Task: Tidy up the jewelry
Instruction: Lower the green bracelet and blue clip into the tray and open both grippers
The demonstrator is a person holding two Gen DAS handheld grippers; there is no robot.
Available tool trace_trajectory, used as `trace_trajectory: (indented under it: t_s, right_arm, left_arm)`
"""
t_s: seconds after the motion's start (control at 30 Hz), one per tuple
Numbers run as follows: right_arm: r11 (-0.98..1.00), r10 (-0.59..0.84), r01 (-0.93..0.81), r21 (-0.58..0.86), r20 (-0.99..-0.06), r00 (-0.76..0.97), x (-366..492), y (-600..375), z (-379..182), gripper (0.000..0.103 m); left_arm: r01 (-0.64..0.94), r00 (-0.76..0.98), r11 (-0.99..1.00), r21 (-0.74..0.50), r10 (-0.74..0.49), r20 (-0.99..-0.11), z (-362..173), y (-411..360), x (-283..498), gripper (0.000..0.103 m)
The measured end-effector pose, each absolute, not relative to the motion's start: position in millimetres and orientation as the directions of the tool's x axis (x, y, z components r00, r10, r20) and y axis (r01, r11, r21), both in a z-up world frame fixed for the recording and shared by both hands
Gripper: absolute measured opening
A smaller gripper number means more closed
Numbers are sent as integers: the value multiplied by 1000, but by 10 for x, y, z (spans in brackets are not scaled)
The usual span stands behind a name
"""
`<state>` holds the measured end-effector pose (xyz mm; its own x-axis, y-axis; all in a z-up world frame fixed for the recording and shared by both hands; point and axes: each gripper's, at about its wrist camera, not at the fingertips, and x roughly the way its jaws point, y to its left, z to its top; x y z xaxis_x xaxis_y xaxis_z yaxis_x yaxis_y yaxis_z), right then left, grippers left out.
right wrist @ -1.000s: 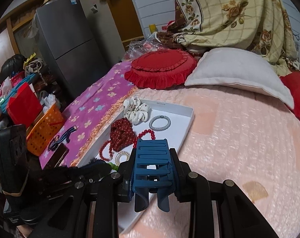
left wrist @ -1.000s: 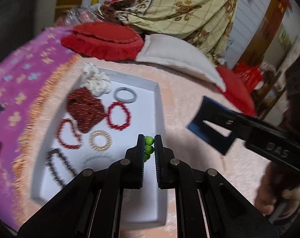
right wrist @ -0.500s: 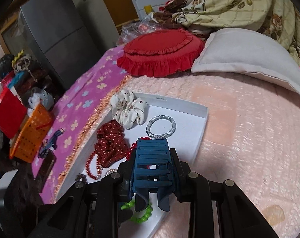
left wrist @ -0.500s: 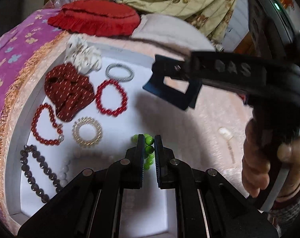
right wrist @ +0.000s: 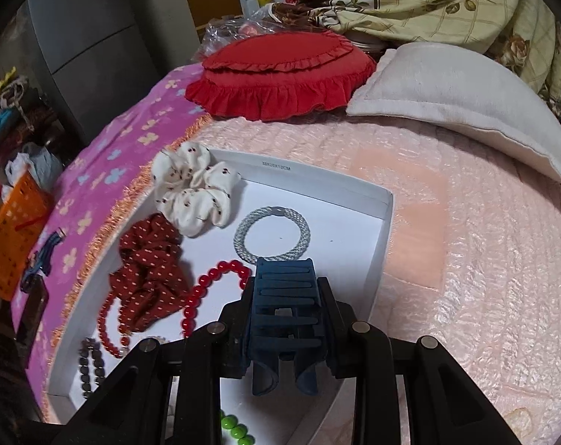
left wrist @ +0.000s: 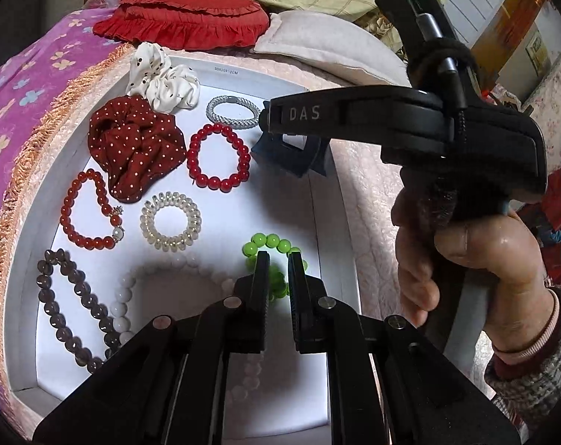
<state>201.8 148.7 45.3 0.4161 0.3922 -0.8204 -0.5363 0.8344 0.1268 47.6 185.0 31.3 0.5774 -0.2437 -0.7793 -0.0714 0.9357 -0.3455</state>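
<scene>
my left hand-held gripper [left wrist: 278, 259] is clamped on the green bead bracelet [left wrist: 271, 244] over the white tray [left wrist: 317, 193]; my right hand-held gripper [right wrist: 285, 289] grips the blue plastic hair claw [right wrist: 283, 307].

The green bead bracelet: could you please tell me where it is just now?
In the left wrist view the green bead bracelet is pinched in the left gripper over the white tray's right side, right of the clear coil hair tie.
</scene>
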Motion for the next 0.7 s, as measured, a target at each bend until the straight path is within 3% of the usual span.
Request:
trace_trajectory:
  t_s: [0.23,0.37,0.57,0.7]
  right_arm:
    - [847,385,-516,129,-819,427,2031,1454,421,28]
    - [853,396,-494,166,-823,407,2018,1399,386,45]
    - [854,419,-484,192,-805,420,1958,1332,507,46]
    - [851,450,-473,228,-781,434,1882,1219,677,46]
  left_arm:
    - [-80,595,941,-328,-219,-774,331,1841,461,8]
    - [-73,595,941,-331,-225,-772,334,1827,445,16]
    - [-60,620,944,-325,-220,-753,394,1819,412,19]
    - [-54,655,942,-331,-217,-724,479,1841,359,32]
